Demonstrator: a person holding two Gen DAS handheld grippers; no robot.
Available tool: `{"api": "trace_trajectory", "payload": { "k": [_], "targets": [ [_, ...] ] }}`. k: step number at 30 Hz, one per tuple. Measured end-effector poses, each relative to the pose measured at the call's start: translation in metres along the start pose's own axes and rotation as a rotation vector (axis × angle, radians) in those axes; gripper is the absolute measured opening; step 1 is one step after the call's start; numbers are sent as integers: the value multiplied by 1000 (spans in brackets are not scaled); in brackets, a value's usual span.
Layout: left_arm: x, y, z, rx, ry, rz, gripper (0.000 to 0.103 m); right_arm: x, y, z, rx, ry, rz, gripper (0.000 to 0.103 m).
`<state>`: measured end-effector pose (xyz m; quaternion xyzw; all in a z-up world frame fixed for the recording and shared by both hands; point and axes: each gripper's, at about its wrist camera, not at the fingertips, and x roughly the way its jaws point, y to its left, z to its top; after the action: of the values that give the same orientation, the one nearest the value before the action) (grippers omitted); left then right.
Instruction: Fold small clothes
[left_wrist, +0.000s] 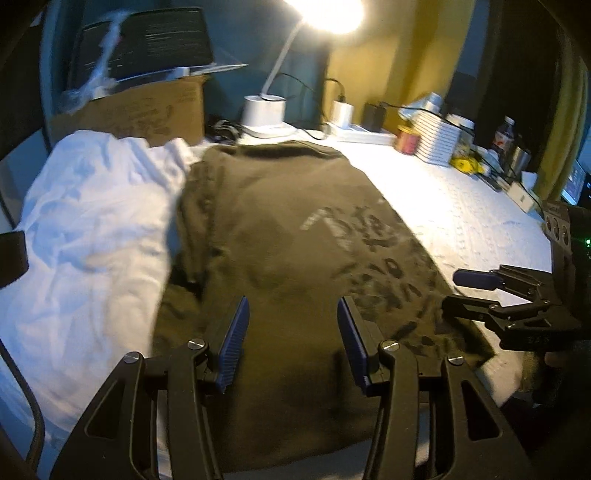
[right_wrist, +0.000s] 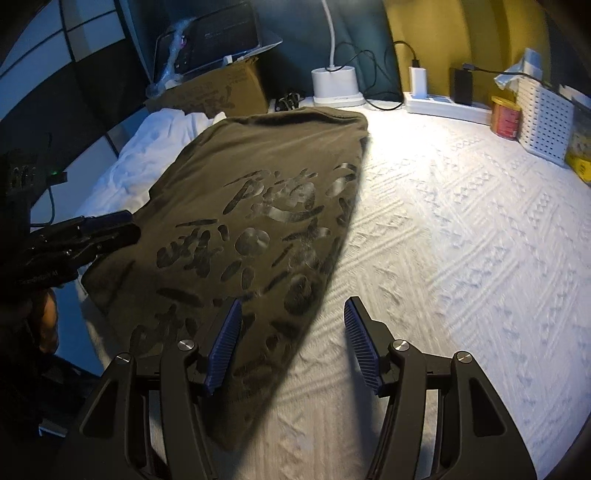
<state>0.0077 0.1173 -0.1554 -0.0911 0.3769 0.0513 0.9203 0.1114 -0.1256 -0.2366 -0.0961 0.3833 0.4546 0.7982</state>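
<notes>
Left wrist view: both grippers (left_wrist: 293, 308) (right_wrist: 293, 310) gape over the olive shirt (left_wrist: 288, 229), white garment (left_wrist: 92, 221) alongside.

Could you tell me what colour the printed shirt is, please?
Dark olive shirt with black print, clearest in the right wrist view.

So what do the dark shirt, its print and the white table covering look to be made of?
The olive shirt looks like soft matte knit, probably cotton jersey: it drapes and creases limply. Its print seems a glossy, plastic-like film, since it catches the light where the cloth does not. The white covering appears to be woven or quilted textile, judging by its raised diamond and zigzag pattern; the fibre cannot be told.
</notes>
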Motion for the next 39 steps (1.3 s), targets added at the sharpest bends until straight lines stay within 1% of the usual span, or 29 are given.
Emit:
{"api": "trace_trajectory", "payload": {
  "k": [3, 7, 10, 11, 12, 13, 14, 15, 18, 24, 27, 31, 34, 39],
  "targets": [
    [2, -17, 0, 30, 6, -8, 49, -10, -7, -6, 17, -15, 1, 61],
    [5, -35, 1, 49, -3, -45, 49, -25, -18, -16, 30, -32, -29, 61],
    [7, -51, -1, 55, -19, -39, 49, -37, -28, -26, 49, -37, -56, 61],
    [8, -57, -1, 55, -25, -37, 52, -40, -31, -29, 55, -39, -64, 61],
    [9, -61, -2, 57, -27, -41, 59, -45, -36, -32, 64, -43, -73, 61],
    [10, -67, -2, 61, -31, -50, 77, -47, -38, -33, 70, -45, -79, 61],
    [10, -73, -1, 64, -43, -57, 89, -53, -43, -37, 80, -52, -91, 61],
    [9, -79, -1, 68, -55, -63, 91, -55, -45, -38, 85, -56, -98, 61],
    [9, -94, 1, 96, -60, -90, 91, -67, -55, -43, 110, -69, -129, 61],
    [10, -122, 7, 137, -75, -106, 92, -89, -76, -52, 159, -95, -182, 61],
    [10, -129, 11, 132, -81, -103, 92, -99, -87, -55, 178, -109, -205, 61],
    [7, -140, 16, 157, -89, -82, 93, -113, -97, -56, 191, -132, -237, 61],
    [3, -144, 20, 159, -95, -102, 93, -125, -104, -55, 201, -152, -262, 62],
    [-8, -153, 30, 178, -145, -114, 93, -142, -112, -52, 211, -182, -301, 62]
  ]
}}
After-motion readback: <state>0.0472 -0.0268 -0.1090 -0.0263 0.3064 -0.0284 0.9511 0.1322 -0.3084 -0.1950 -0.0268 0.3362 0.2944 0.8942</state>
